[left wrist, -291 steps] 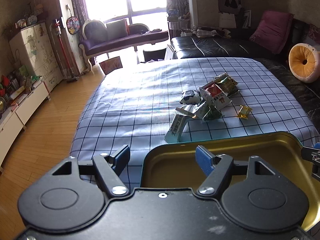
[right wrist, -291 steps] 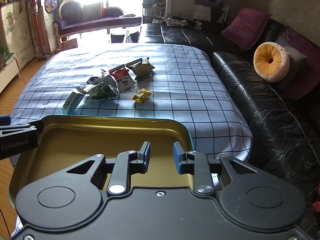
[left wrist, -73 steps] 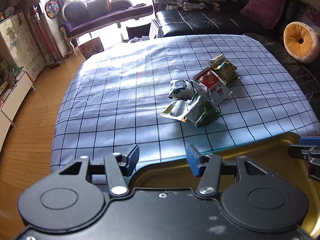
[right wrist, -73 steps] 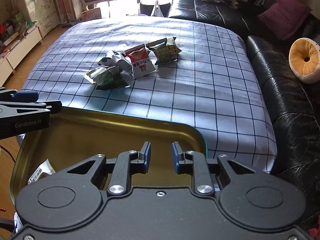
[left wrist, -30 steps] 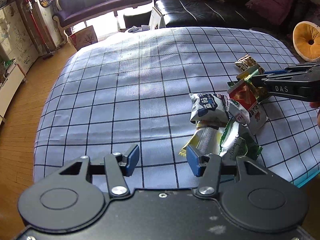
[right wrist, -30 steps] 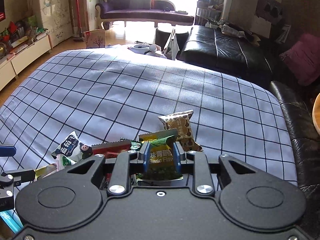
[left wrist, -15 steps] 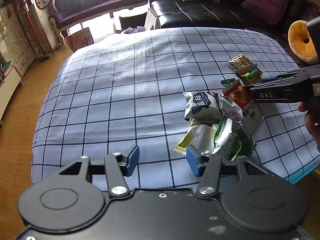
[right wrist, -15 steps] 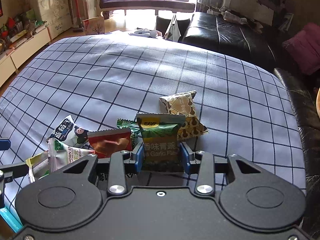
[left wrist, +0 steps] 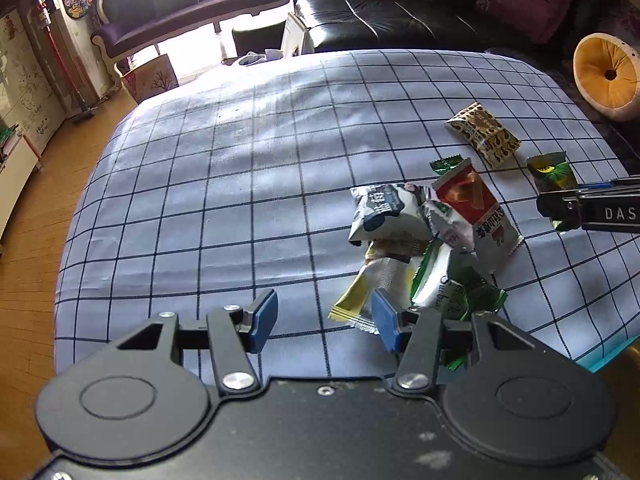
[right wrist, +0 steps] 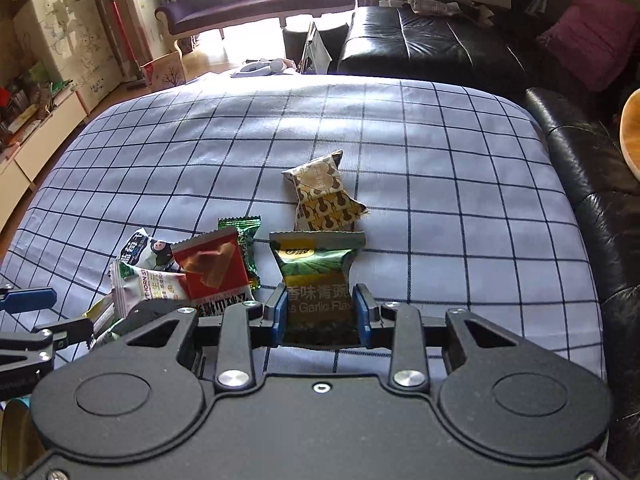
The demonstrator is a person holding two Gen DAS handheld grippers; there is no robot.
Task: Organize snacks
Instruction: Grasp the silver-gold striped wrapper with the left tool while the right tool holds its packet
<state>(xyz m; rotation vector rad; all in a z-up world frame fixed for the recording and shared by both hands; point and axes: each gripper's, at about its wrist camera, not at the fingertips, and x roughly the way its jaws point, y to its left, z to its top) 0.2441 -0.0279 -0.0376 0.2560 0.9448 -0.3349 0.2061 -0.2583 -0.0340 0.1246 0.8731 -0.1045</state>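
Blue pads of the left gripper (left wrist: 324, 322) stand well apart over the checked cloth (left wrist: 224, 184), with nothing between them. From this left wrist view the snack pile (left wrist: 424, 248) lies just ahead and to the right of the gripper: a white-and-navy packet (left wrist: 386, 214), a red packet (left wrist: 474, 204) leaning on it, a yellow-edged packet (left wrist: 374, 288) and a green-and-white packet (left wrist: 436, 276) whose near end reaches beside the right-hand pad. A brown patterned packet (left wrist: 484, 134) lies apart, farther back on the cloth. At the right edge the right gripper (left wrist: 560, 210) comes in sideways with the green garlic packet (left wrist: 552, 172) sticking out of its tip. A sliver of a gold tin (left wrist: 624, 354) shows at the lower right.

From the right wrist view, the right gripper (right wrist: 321, 312) has the green garlic packet (right wrist: 316, 268) between its blue pads; the jaws have just been closing and both pads press the packet's sides, its top end standing up ahead of the fingertips. The red packet (right wrist: 212, 272) and the rest of the pile sit just left of it, the brown patterned packet (right wrist: 322, 196) just beyond. The left gripper's fingers (right wrist: 28, 300) poke in at the left edge.
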